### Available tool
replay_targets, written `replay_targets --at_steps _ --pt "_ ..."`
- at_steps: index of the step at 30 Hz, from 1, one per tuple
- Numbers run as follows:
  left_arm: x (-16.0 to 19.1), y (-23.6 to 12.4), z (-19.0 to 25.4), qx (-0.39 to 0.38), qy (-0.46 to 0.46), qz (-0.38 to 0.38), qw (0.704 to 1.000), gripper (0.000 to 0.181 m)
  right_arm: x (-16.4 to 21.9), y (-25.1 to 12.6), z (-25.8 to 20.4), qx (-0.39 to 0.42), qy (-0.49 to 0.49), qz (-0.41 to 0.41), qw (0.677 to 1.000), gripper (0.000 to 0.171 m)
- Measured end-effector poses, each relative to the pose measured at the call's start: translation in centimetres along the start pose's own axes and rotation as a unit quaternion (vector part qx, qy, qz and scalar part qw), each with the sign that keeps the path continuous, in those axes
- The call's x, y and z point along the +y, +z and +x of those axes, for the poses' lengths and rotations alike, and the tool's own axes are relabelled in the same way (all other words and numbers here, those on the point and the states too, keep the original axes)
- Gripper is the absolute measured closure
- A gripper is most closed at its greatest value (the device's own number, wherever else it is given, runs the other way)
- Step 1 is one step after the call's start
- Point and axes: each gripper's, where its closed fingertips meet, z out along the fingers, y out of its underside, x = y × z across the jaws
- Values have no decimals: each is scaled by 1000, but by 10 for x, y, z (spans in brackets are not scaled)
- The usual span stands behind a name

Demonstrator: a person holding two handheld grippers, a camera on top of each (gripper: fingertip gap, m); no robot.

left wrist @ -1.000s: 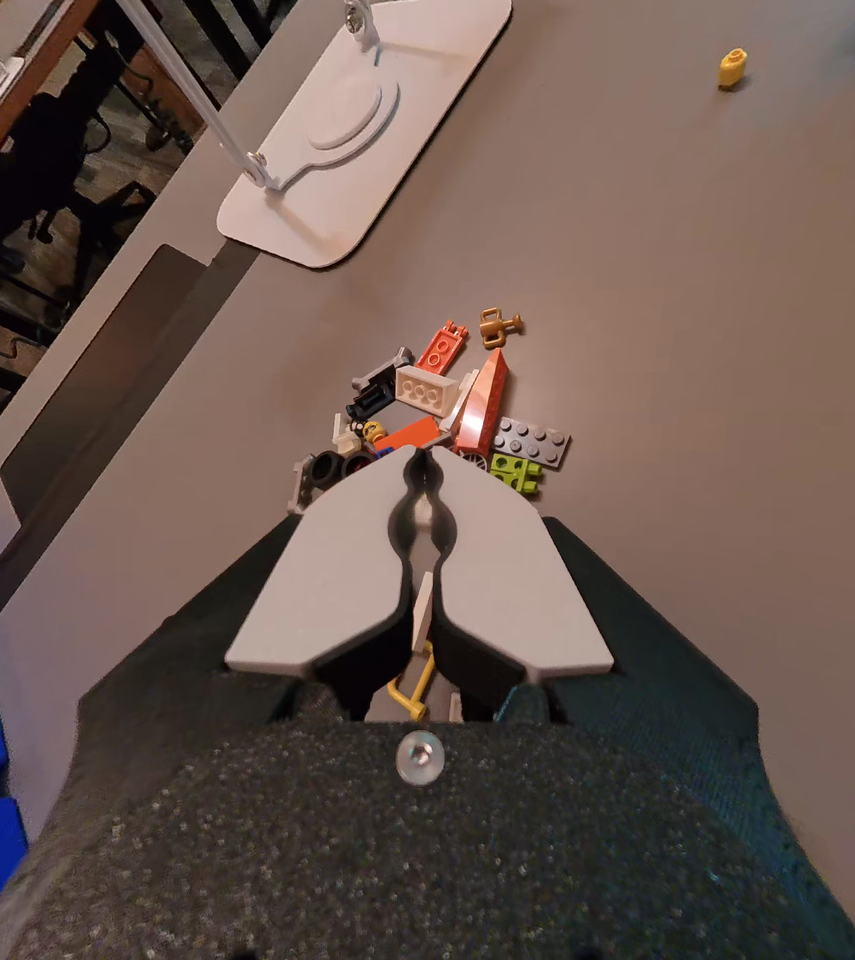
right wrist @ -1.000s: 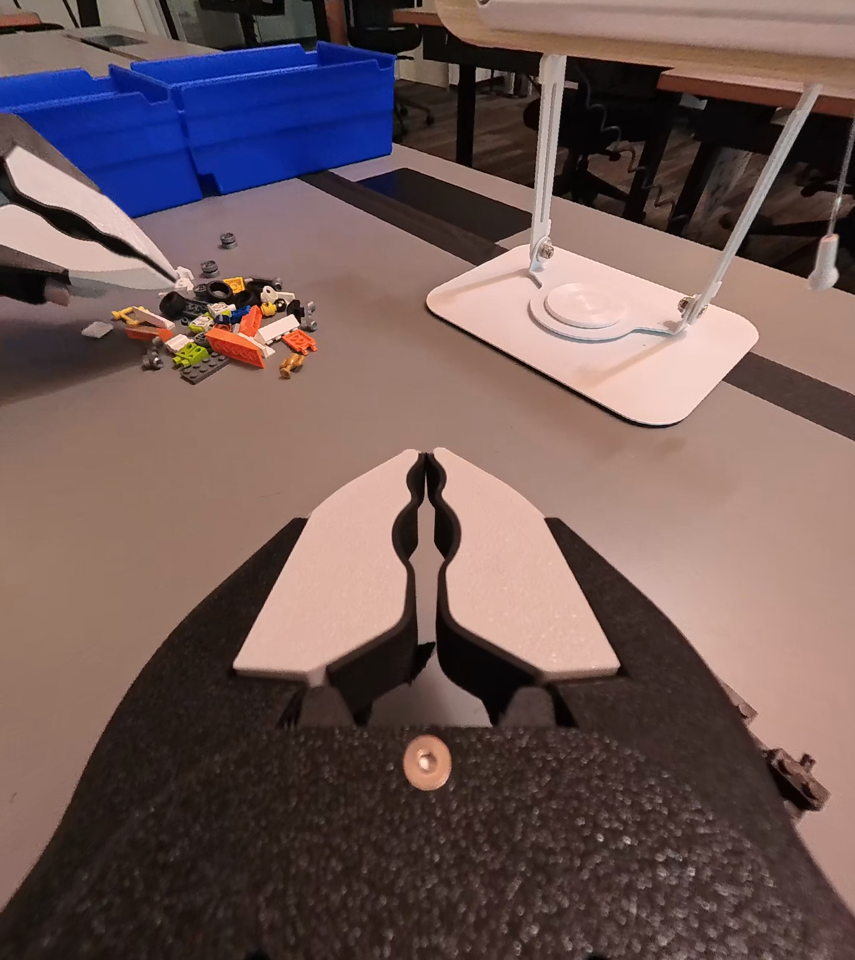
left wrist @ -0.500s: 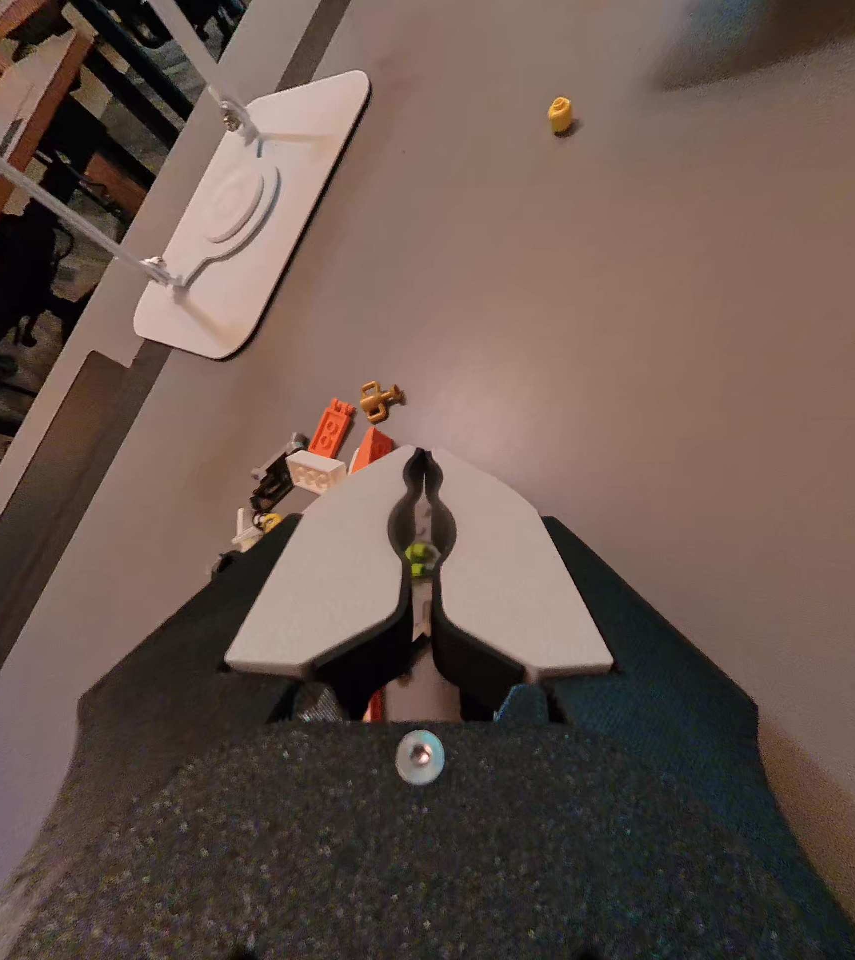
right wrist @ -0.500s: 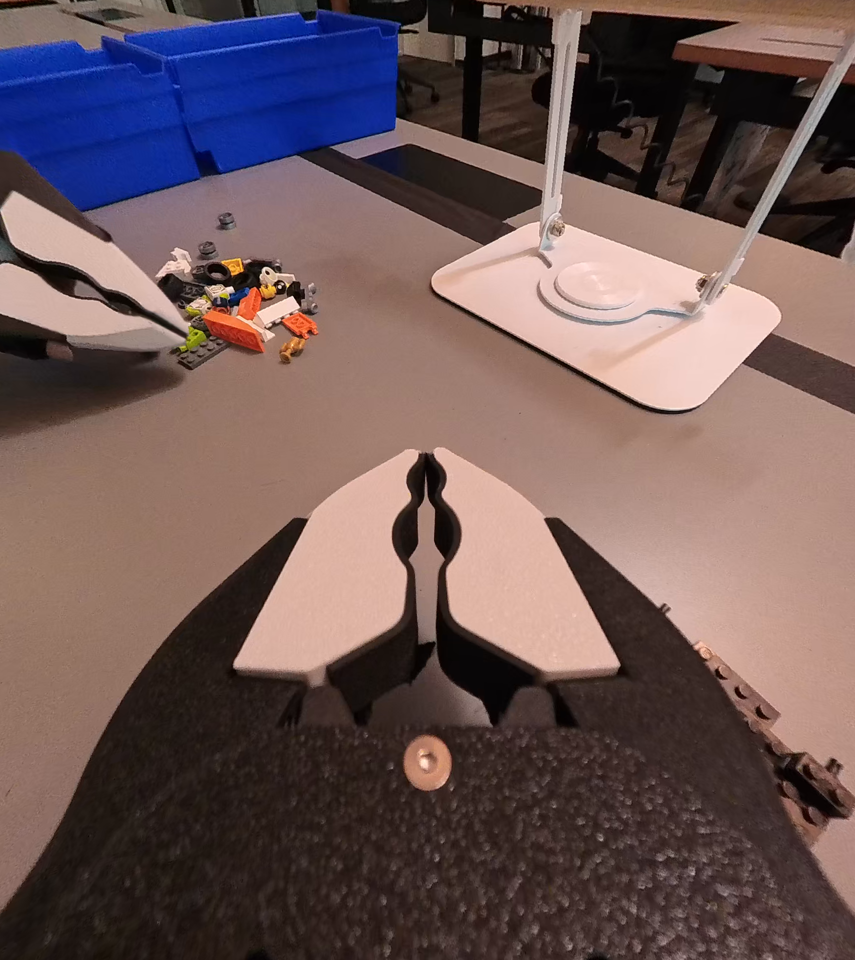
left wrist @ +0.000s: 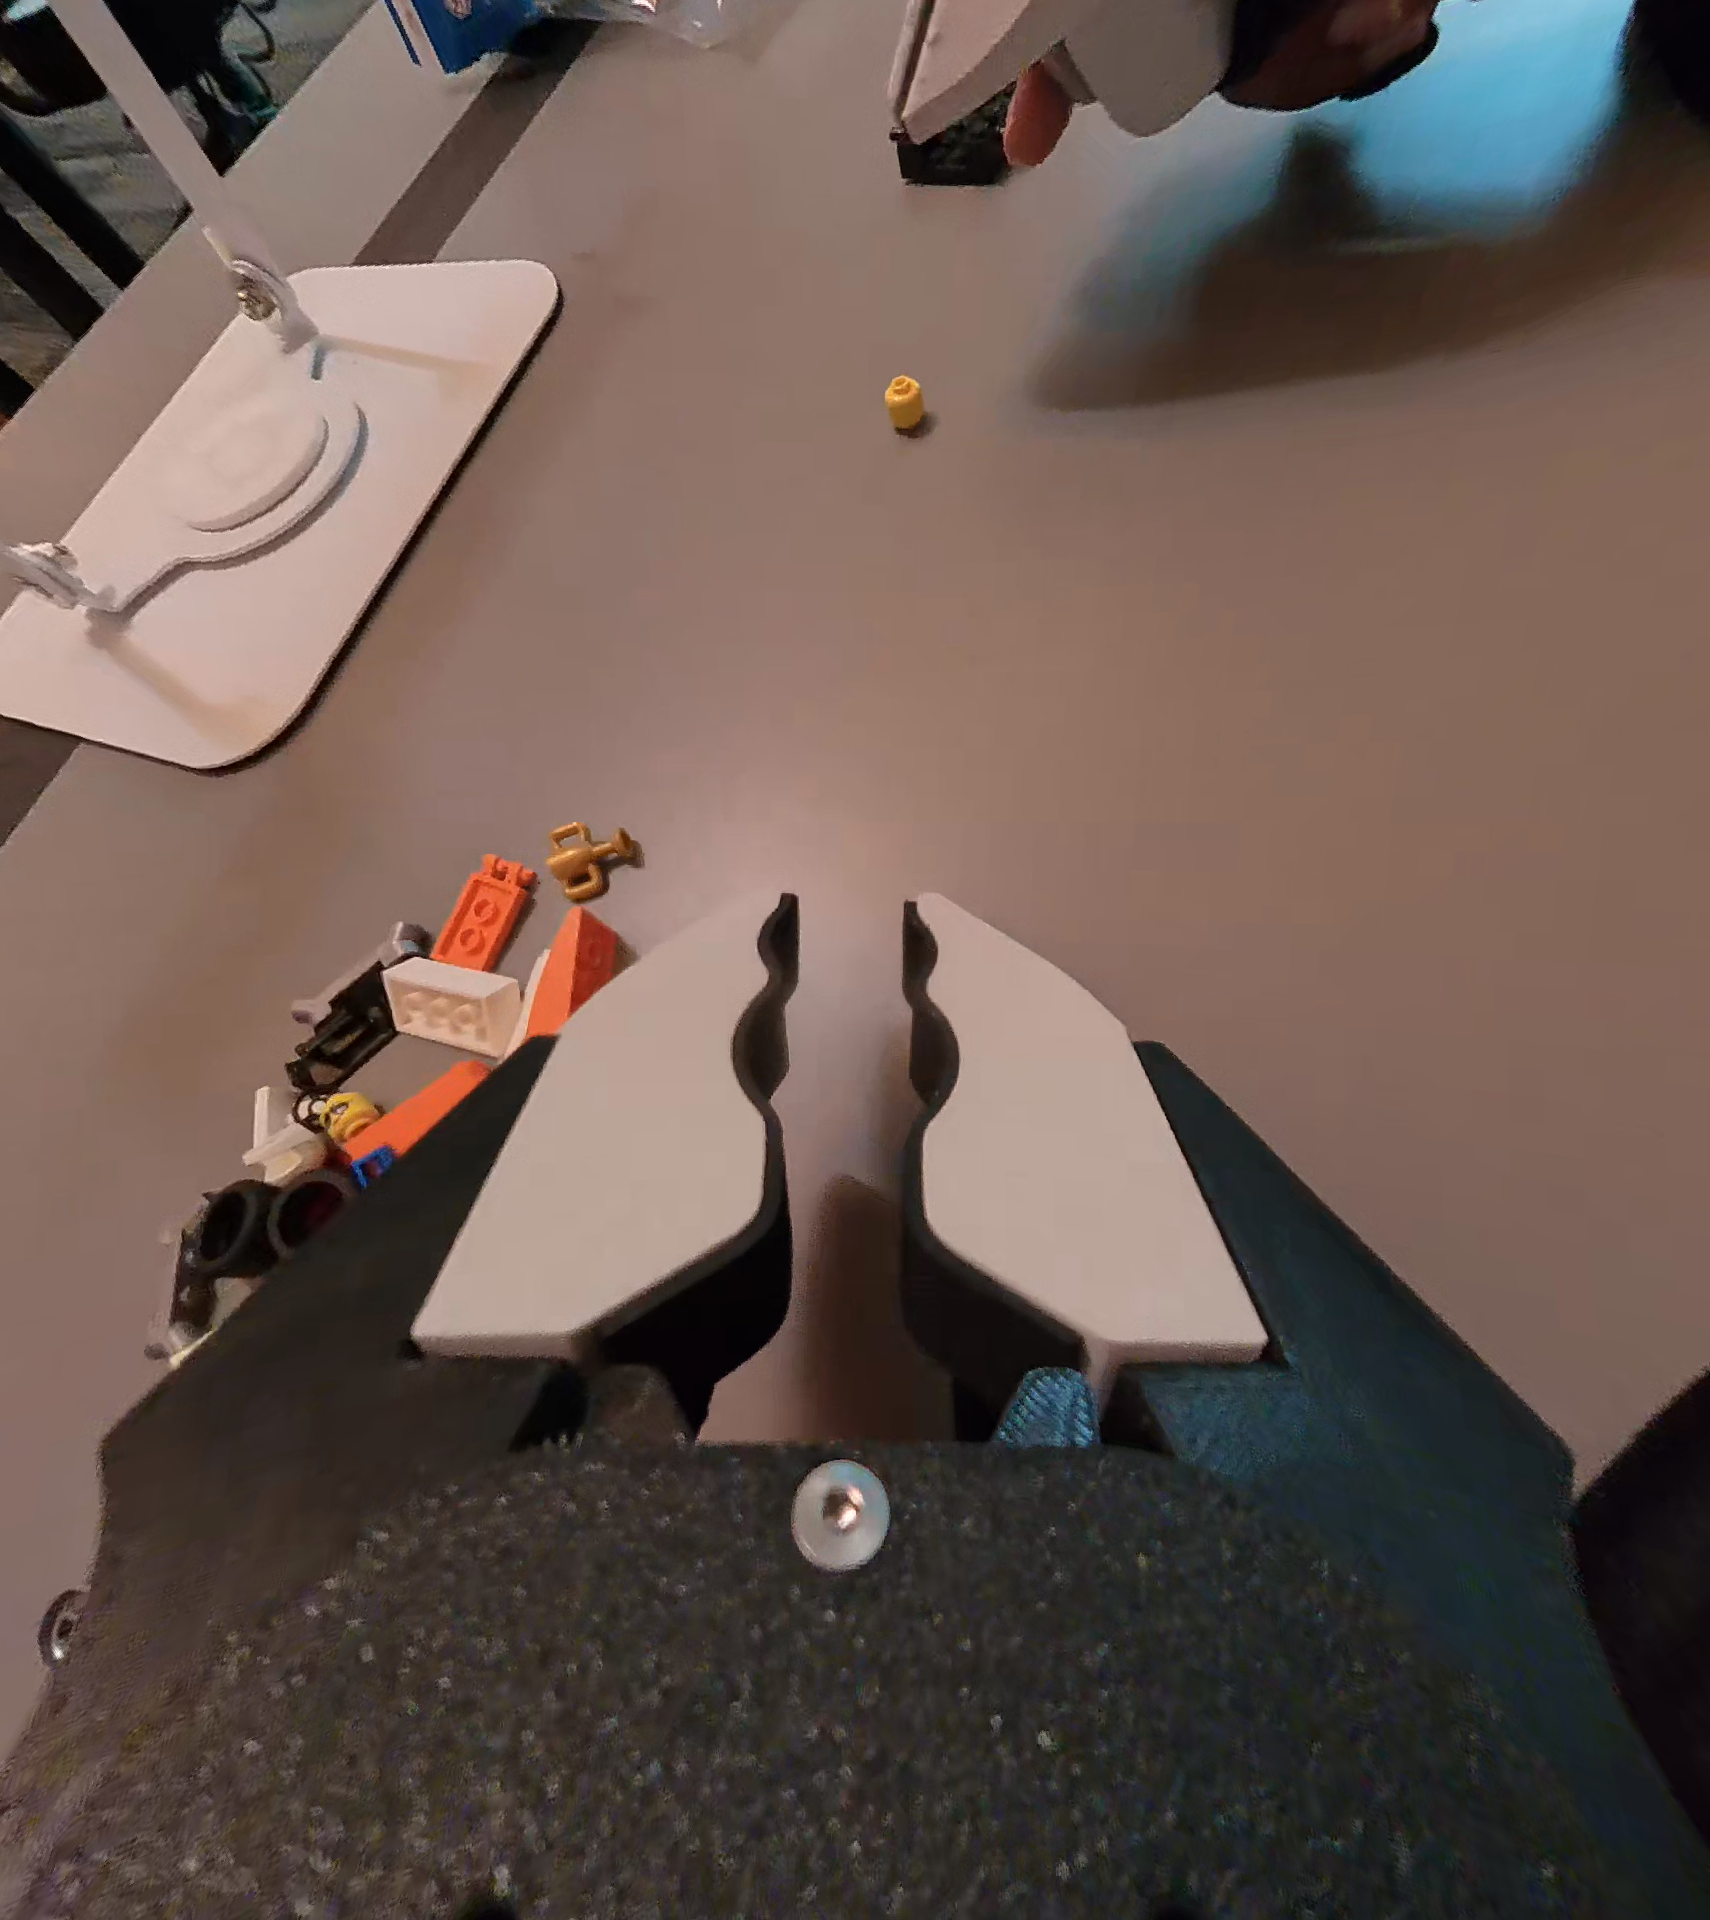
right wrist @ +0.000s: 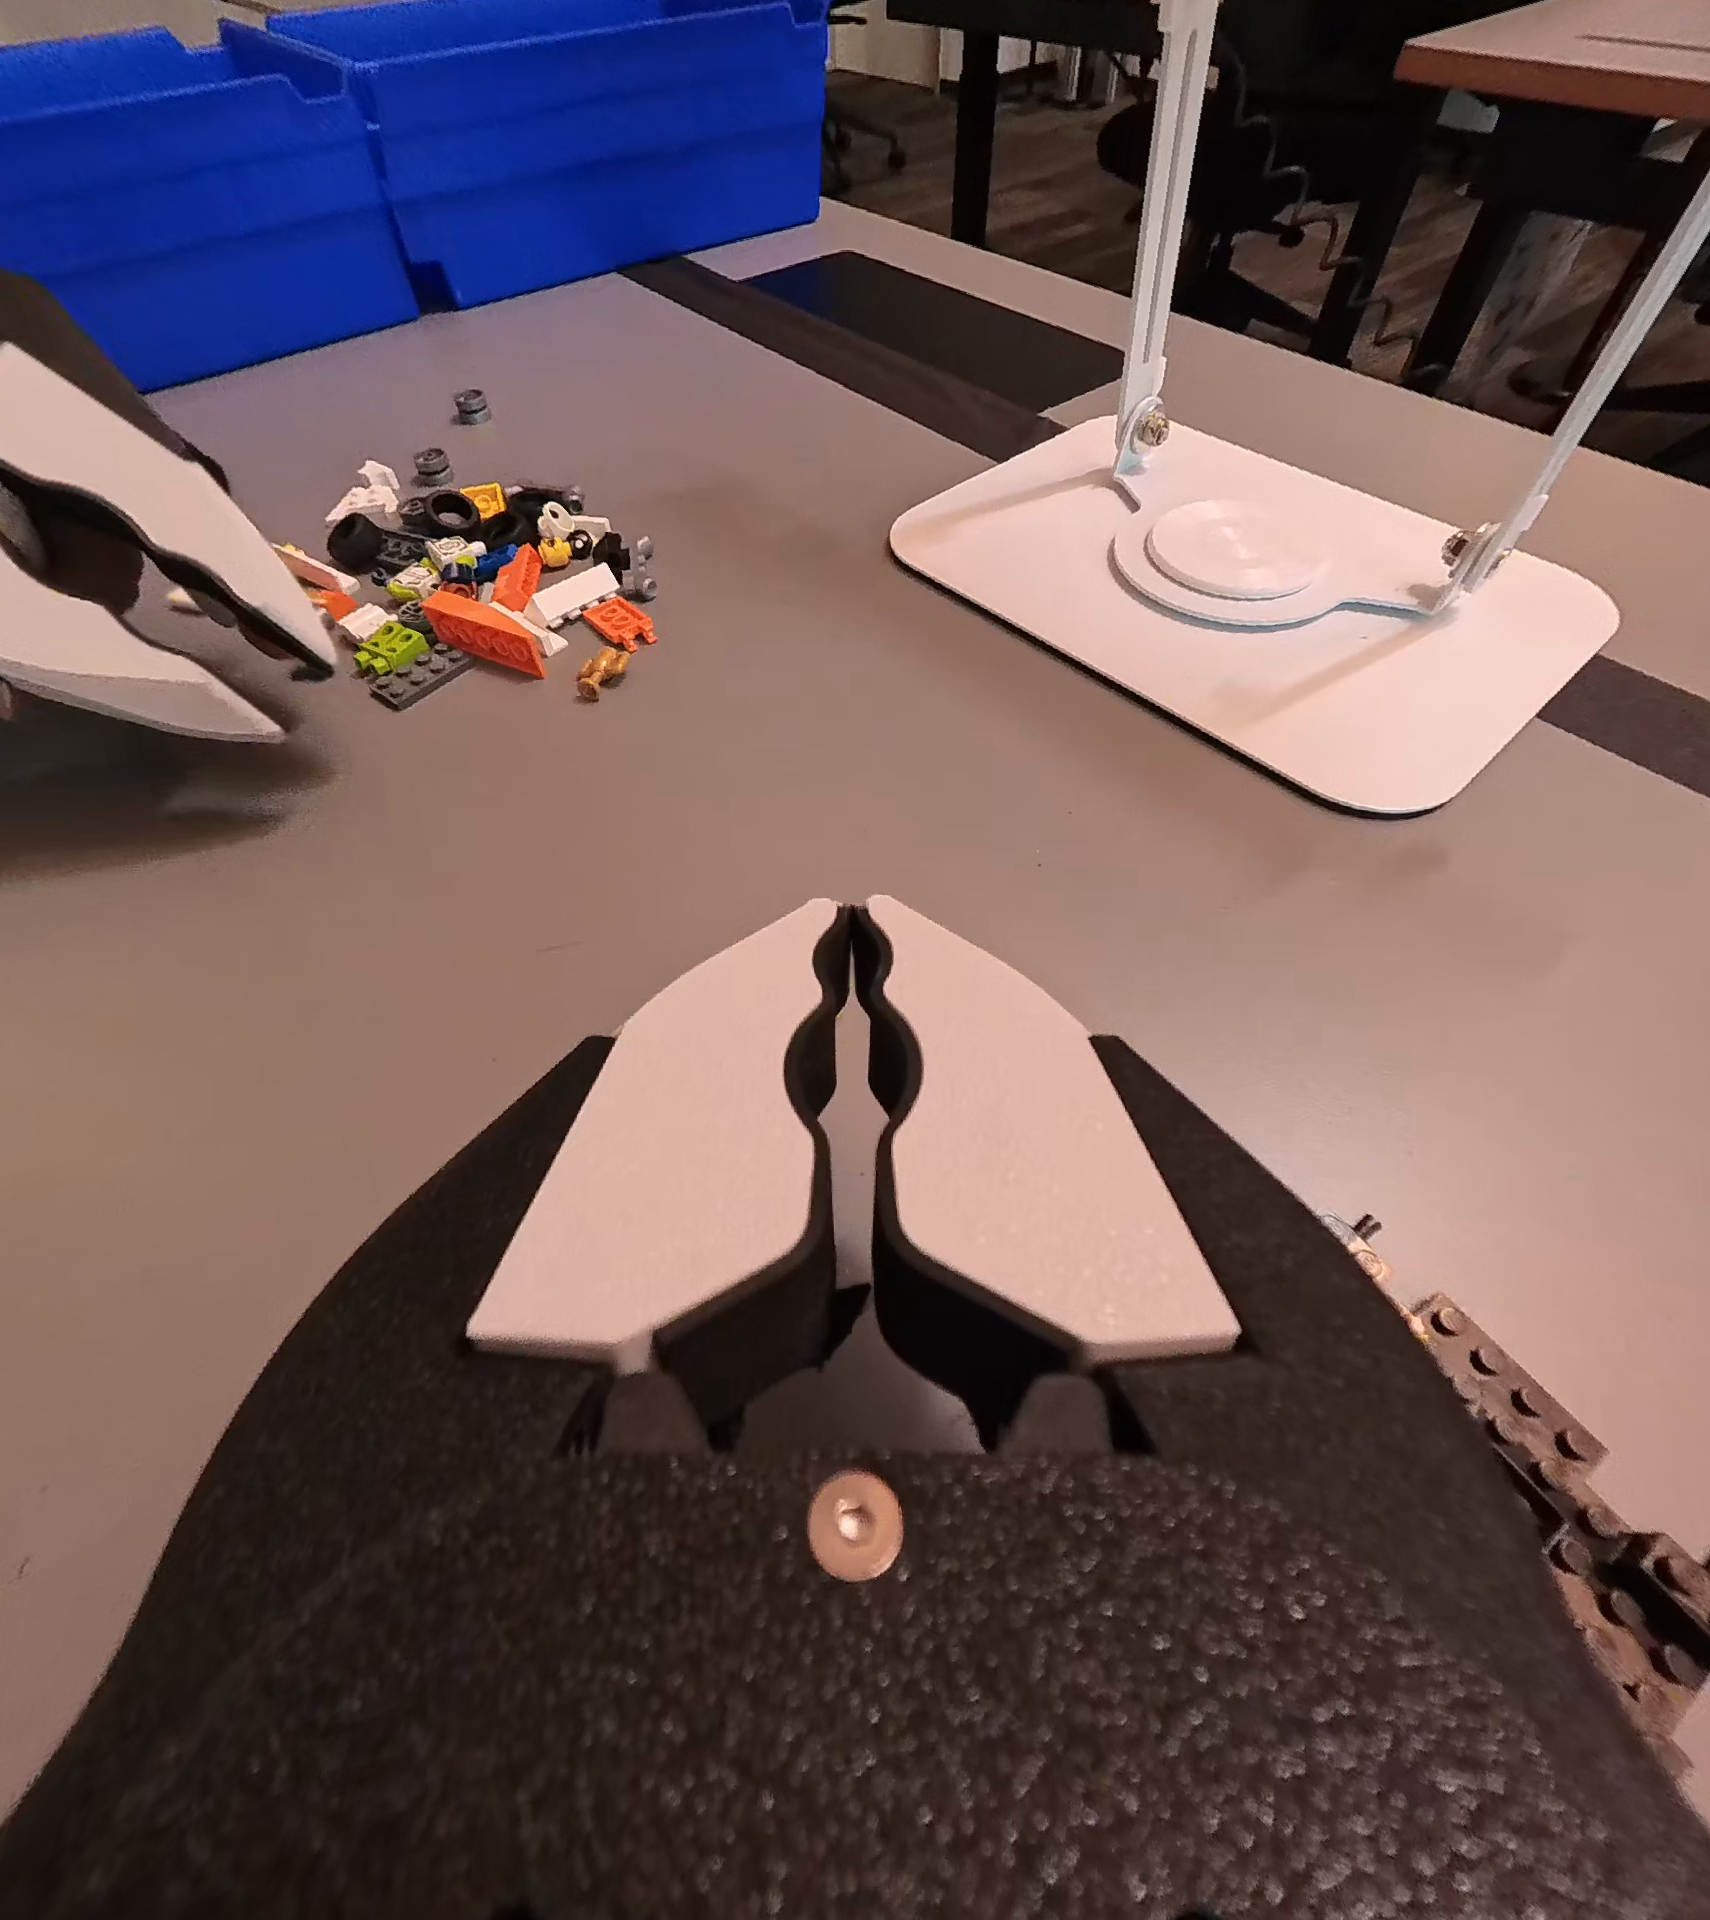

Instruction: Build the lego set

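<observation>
The left gripper (left wrist: 851, 914) is seen with its jaws parted and nothing between them, over bare grey table (left wrist: 1246, 779) just to the right of the pile of lego pieces (left wrist: 435, 1018). The right gripper (right wrist: 852, 912) is seen with its tips pressed together and nothing held.

Only part of the pile is shown in the left wrist view, the rest being hidden under the gripper body: an orange hinged plate (left wrist: 482, 920), a gold trophy cup (left wrist: 589, 857), a white two-by-four brick (left wrist: 451, 1006), an orange wedge (left wrist: 576, 971) and black tyres (left wrist: 253, 1226). A lone yellow minifigure head (left wrist: 903, 402) stands well apart, farther up the table — it is not seen in the right wrist view.

The whole pile (right wrist: 487, 582) is given in the right wrist view, between the left gripper (right wrist: 300, 686) and the white lamp base (right wrist: 1266, 623): a dark grey plate (right wrist: 420, 675) at its near edge, a lime piece (right wrist: 392, 646) touching it, a long orange wedge (right wrist: 482, 639) lying flat with its long axis running left to right, and two small grey round pieces (right wrist: 470, 406) toward the blue bins (right wrist: 363, 177). A dark studded assembly (right wrist: 1599, 1538) lies at the right edge beside the right gripper's body — its long axis runs away from the camera, studs up.
</observation>
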Motion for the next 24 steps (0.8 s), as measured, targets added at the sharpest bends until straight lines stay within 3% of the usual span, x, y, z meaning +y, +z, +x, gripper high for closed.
replay_targets --at_steps 5,12,24 --pt "25 -18 -23 -46 18 -55 997 162 2 1 -1 -1 -3 -5 1000 171" --pt "58 -66 -68 -91 -48 -98 990 164 4 4 -3 -7 1 -10 1000 171" --pt "64 -30 -93 -26 -28 -153 988 163 5 2 -1 -4 4 -10 1000 171"
